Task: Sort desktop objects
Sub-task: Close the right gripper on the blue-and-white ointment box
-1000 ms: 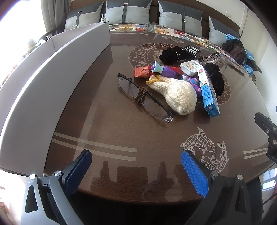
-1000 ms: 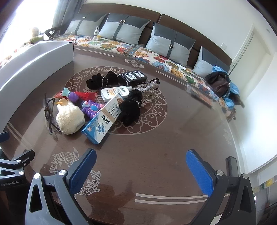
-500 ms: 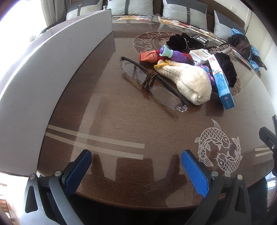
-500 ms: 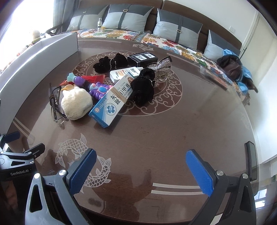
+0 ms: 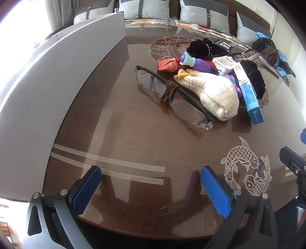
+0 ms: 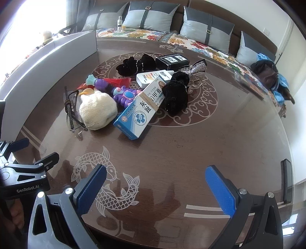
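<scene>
While both grippers hang over the near edge of the dark wooden tabletop [image 5: 133, 138], nothing is held. Left gripper [image 5: 151, 183]: jaws wide, blue pads apart, empty, above the pale inlaid stripes. Right gripper [image 6: 155, 186]: jaws wide too, empty, over the inlaid fish pair [image 6: 107, 183].

Clutter sits in one heap toward the tabletop's middle, well apart from both grippers:
- Glasses [image 5: 172, 95], dark frame, clear lenses, a brown band [image 5: 169, 92] wound around the bridge. Nearest item to the left gripper; lying flat, just beside the knitted pouch.
- Cream knitted pouch [image 5: 212, 93], yellow tie at its far end, touching the glasses frame.
- Blue and white box [image 6: 141, 110] with Chinese print, a rubber band around it, leaning on the heap (its near end rests on the wood).
- Purple toy [image 6: 124, 94] between pouch and box; a purple bottle-shaped toy with a teal cap [image 5: 195, 63] behind it.
- Red packet [image 5: 168, 65], partly under the purple bottle-shaped toy.
- White tube [image 6: 155, 76], behind the box.
- Black scrunchie [image 6: 175, 92], right of the box; another black fabric piece [image 6: 136, 64] farther back.
- Small black box [image 6: 172, 61] and a glittery bow [image 6: 197, 69] at the far side.

A grey bin wall [image 5: 57, 76] runs along the left edge. A dark phone [image 6: 286, 180] lies at the right rim. Sofa with grey cushions [image 6: 151, 17] behind.
</scene>
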A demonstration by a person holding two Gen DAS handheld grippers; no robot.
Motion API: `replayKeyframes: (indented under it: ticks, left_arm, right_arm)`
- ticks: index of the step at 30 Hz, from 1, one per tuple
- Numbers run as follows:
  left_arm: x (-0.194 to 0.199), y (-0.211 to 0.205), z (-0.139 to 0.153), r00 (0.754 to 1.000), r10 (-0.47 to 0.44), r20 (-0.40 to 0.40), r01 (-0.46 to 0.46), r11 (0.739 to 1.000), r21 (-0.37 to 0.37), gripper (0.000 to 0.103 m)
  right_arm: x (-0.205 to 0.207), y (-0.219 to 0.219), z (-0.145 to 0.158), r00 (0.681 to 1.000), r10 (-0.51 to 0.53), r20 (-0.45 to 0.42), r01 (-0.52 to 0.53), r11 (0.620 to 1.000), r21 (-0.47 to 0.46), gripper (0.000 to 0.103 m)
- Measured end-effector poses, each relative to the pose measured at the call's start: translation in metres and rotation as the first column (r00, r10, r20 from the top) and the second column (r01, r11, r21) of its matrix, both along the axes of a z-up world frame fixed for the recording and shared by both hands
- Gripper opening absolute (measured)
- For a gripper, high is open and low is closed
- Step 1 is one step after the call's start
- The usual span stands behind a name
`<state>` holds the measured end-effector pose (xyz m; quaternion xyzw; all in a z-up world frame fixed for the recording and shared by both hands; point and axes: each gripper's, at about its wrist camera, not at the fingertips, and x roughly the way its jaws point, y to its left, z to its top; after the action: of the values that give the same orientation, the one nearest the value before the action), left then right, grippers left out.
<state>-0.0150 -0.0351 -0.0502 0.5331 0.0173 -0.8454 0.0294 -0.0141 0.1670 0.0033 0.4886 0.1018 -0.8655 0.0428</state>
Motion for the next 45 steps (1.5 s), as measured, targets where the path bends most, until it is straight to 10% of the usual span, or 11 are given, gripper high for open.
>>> replayKeyframes:
  ticks: [11,21,26,29,38,41,45]
  left_arm:
    - [-0.008,-0.005,-0.002,0.995,-0.065,-0.075,0.065,0.998,-0.002,0.103]
    - [-0.010,-0.004,-0.003,0.993,-0.102,-0.062,0.102,0.995,0.000,0.103]
    - [-0.012,-0.004,-0.003,0.995,-0.091,-0.048,0.092,0.996,0.001,0.103]
    - [-0.014,-0.003,-0.003,0.997,-0.074,-0.037,0.074,0.997,0.002,0.103]
    - [-0.010,-0.002,-0.003,0.996,-0.049,-0.068,0.049,0.999,-0.001,0.103]
    - [-0.011,-0.002,-0.003,0.997,-0.050,-0.066,0.050,0.999,-0.001,0.103]
    - [-0.010,-0.003,-0.003,0.996,-0.049,-0.072,0.049,0.999,-0.001,0.103]
  right_arm:
    - [-0.054,0.009,-0.013,0.999,-0.045,0.001,0.043,0.955,-0.293,0.103]
    - [-0.109,0.004,-0.042,0.997,-0.052,0.065,0.071,0.940,-0.335,0.102]
    - [-0.099,0.015,-0.037,0.999,0.001,0.042,0.013,0.949,-0.314,0.047]
    - [-0.091,0.023,-0.037,0.999,0.037,0.039,-0.025,0.962,-0.271,0.045]
    - [-0.044,0.041,-0.042,0.995,0.093,-0.035,-0.097,0.986,-0.133,0.048]
    - [-0.046,0.040,-0.046,0.995,0.093,-0.036,-0.096,0.989,-0.111,0.080]
    - [-0.050,0.042,-0.048,0.995,0.093,-0.042,-0.097,0.990,-0.106,0.092]
